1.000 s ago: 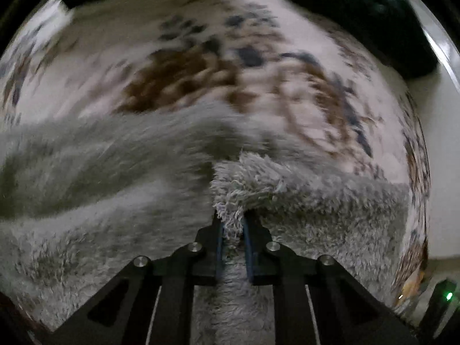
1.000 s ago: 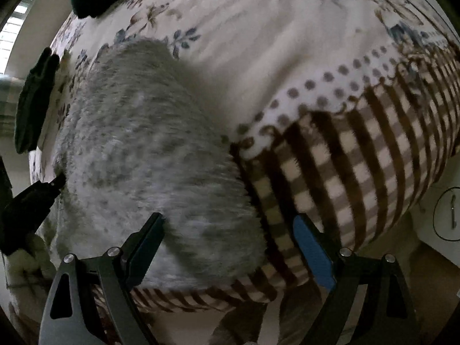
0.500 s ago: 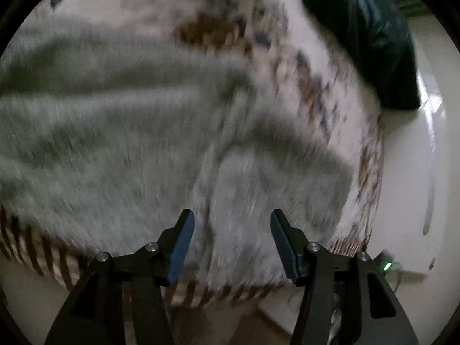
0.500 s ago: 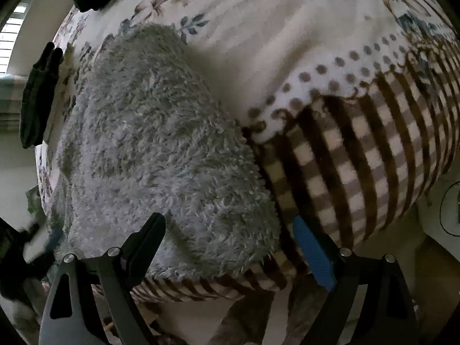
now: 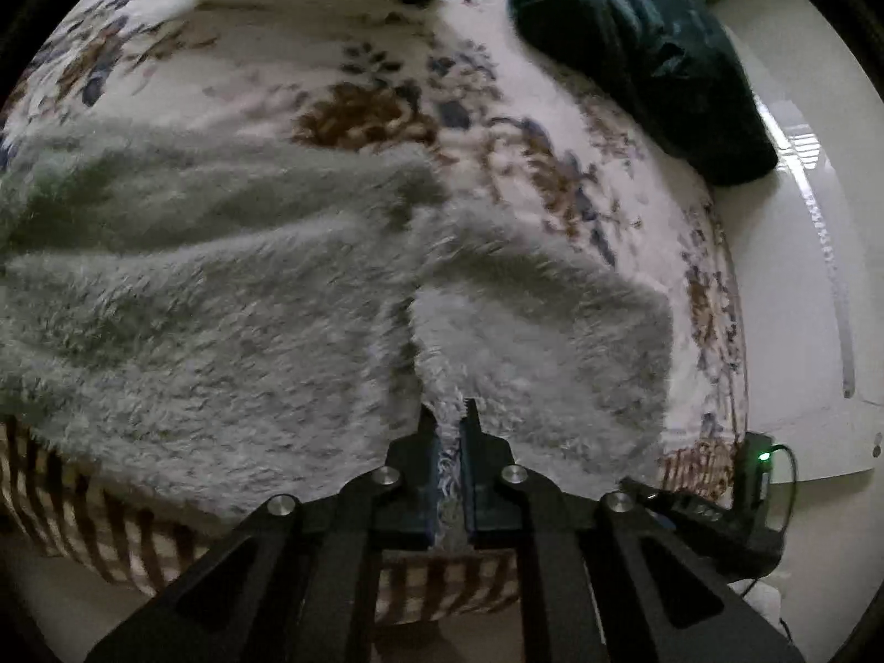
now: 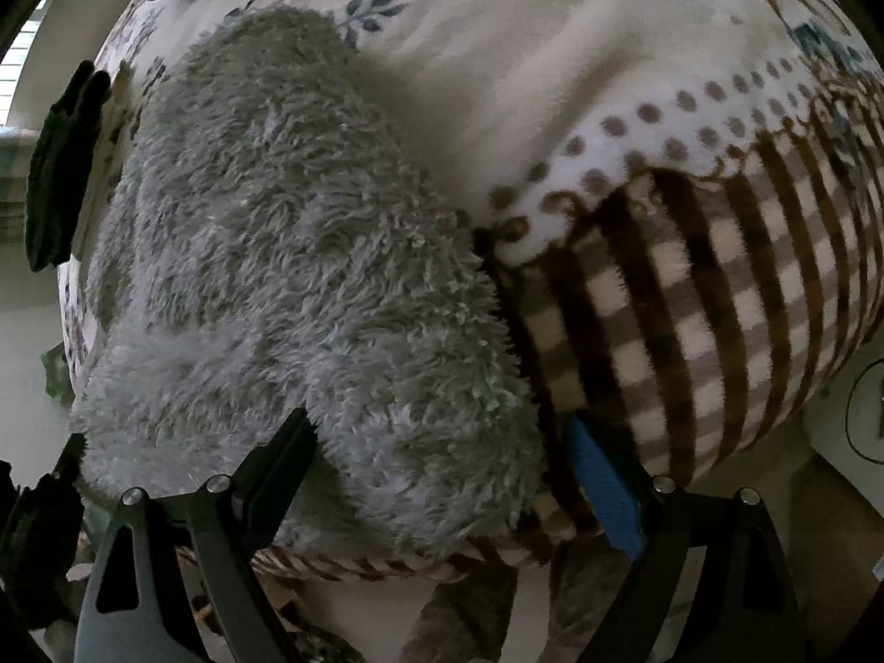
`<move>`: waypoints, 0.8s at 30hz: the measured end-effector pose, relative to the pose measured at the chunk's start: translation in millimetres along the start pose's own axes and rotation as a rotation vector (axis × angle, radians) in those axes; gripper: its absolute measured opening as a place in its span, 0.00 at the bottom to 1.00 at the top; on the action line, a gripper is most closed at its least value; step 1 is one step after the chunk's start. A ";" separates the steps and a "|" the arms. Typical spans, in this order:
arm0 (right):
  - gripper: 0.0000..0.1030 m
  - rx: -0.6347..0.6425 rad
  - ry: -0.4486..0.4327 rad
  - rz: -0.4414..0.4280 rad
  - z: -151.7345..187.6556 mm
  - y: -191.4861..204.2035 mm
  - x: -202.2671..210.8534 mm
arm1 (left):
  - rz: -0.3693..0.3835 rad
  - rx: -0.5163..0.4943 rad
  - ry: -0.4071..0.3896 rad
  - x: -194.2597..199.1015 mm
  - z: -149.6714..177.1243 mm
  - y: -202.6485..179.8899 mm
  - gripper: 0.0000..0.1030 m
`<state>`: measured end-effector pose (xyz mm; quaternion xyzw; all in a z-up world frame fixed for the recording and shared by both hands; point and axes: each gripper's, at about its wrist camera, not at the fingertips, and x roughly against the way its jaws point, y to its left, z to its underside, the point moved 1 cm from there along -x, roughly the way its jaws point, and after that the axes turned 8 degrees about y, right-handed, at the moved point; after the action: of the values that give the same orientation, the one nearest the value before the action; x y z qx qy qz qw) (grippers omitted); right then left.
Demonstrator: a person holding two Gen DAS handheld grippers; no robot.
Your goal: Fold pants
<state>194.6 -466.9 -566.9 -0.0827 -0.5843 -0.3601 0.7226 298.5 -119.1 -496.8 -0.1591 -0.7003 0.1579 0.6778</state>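
pants [image 5: 248, 298] pinched by L gripper [image 5: 448, 442]; R gripper [image 6: 442, 475] open

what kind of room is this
Most likely a bedroom: a floral blanket with a checked border covers a bed, fluffy grey pants lie on it, and a dark pillow-like bundle sits at one end.

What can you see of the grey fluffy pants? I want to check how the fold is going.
The grey pants are a thick, shaggy fleece, lying in a rumpled heap on the patterned blanket near its checked edge. A seam or fold line runs toward the left gripper, which is shut on a tuft of the pile at the near edge. The right gripper is open, its fingers straddling the rounded near end of the bundle without clamping it.
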 end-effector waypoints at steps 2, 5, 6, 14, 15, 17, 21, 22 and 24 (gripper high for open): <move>0.89 0.015 0.004 0.013 -0.9 4.2 -2.0 | -0.021 0.022 0.038 -19.3 1.9 11.9 0.05; 0.90 0.035 0.004 0.061 -3.0 10.1 -5.7 | 0.004 0.124 0.096 -40.1 5.8 34.8 0.09; 0.94 0.043 -0.004 0.084 -3.3 12.5 -4.3 | 0.028 0.151 0.077 -37.7 8.0 38.2 0.12; 0.95 0.135 -0.122 0.215 11.2 50.8 36.6 | 0.076 0.242 -0.119 12.2 20.4 52.4 0.94; 0.95 0.150 -0.132 0.214 13.5 61.6 43.4 | 0.079 0.273 -0.148 23.2 24.2 62.4 0.94; 0.95 0.181 -0.142 0.206 16.9 79.3 52.9 | 0.098 0.346 -0.210 40.1 33.8 82.7 0.94; 0.95 0.268 -0.156 0.180 19.5 126.9 59.4 | 0.137 0.616 -0.358 63.9 56.6 165.7 0.94; 0.95 0.283 -0.152 0.180 20.4 137.3 56.1 | 0.139 0.665 -0.378 64.6 60.0 181.5 0.94; 0.95 0.309 -0.137 0.184 17.4 157.4 45.6 | 0.112 0.764 -0.419 64.9 64.8 217.0 0.94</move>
<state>280.8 -362.4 -473.0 -0.0481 -0.6705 -0.1920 0.7150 233.7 104.1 -535.3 0.1008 -0.7042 0.4709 0.5217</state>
